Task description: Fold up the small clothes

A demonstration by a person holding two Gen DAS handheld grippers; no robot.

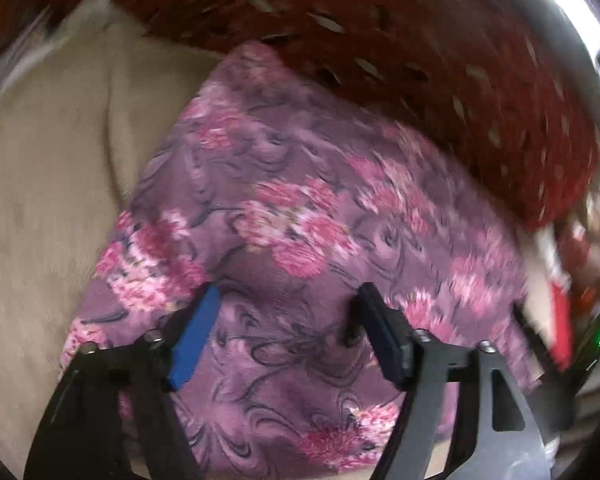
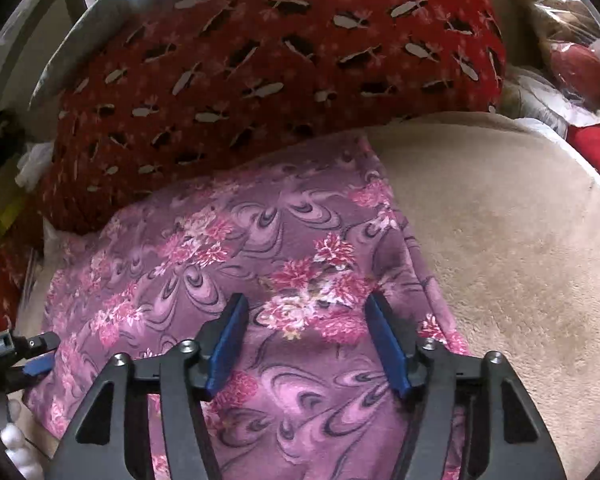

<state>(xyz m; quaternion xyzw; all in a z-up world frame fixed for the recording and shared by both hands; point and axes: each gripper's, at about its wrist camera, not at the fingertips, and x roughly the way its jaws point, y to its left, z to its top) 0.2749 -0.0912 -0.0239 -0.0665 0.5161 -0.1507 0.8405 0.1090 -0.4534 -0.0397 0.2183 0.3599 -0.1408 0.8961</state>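
Note:
A purple cloth with pink flowers [image 1: 300, 184] lies folded and flat on a beige padded surface [image 1: 40, 200]. In the left wrist view my left gripper [image 1: 290, 292] hovers over the cloth's near part, jaws open, nothing between the blue pads. In the right wrist view the same cloth [image 2: 220, 248] spreads under my right gripper [image 2: 307, 300], which is also open and empty above the fabric. The left gripper [image 2: 46, 352] shows at the far left edge of that view, by the cloth's left border. The left wrist view is blurred.
A red cushion with pale leaf shapes [image 2: 260, 60] presses against the cloth's far edge. The beige surface [image 2: 520, 240] extends to the right of the cloth. Plastic bags and red items [image 2: 572, 60] are piled at the far right. White fluffy bits [image 2: 16, 440] lie at the lower left.

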